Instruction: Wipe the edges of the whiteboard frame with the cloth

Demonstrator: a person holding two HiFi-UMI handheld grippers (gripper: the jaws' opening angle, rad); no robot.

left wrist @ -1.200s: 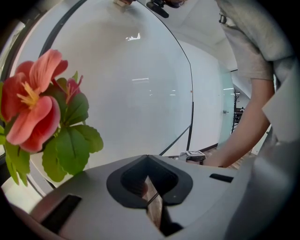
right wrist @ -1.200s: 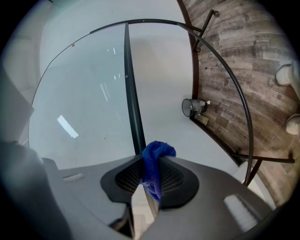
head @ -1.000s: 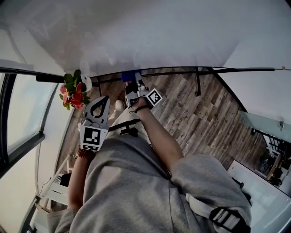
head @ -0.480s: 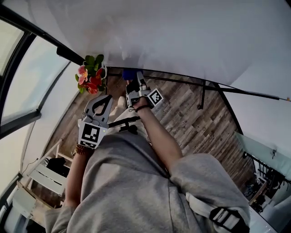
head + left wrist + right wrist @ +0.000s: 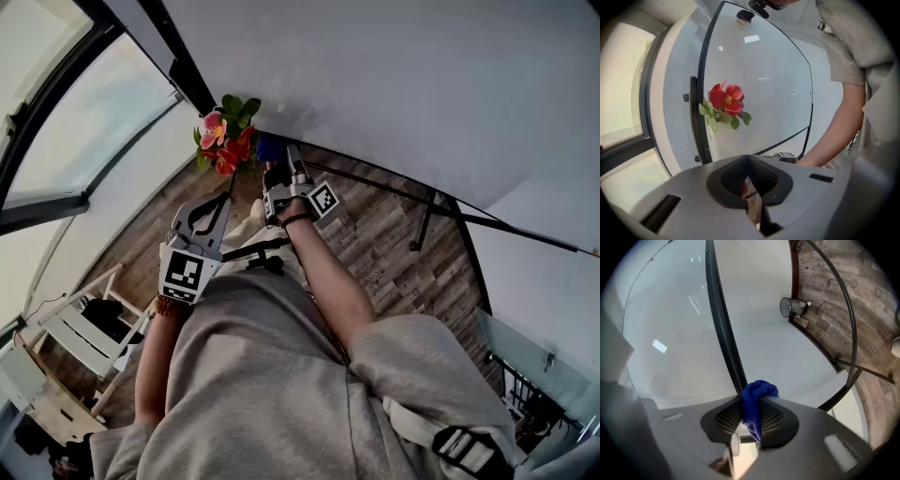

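Observation:
The whiteboard (image 5: 394, 84) fills the top of the head view, with its black frame (image 5: 375, 180) running along the lower edge to a corner by the red flowers (image 5: 225, 141). A blue cloth (image 5: 269, 147) is pinched in my right gripper (image 5: 273, 164) and pressed at the frame near that corner. In the right gripper view the blue cloth (image 5: 757, 399) bulges out between the jaws of the right gripper (image 5: 751, 398), against the black frame (image 5: 724, 333). My left gripper (image 5: 221, 202) hangs lower left, away from the board, its jaws shut and empty (image 5: 748, 158).
A red flower bunch (image 5: 725, 101) sticks to the board beside the frame's upright bar (image 5: 696, 122). The board's stand legs (image 5: 427, 220) reach onto the wooden floor (image 5: 375, 253). A white chair (image 5: 80, 337) stands lower left, a window (image 5: 56, 122) beyond. A small cup-like holder (image 5: 790, 307) hangs on the board.
The head view has swung, so the flowers and frame corner have slid right and up. The right gripper stays at the frame with the cloth; the left stays low.

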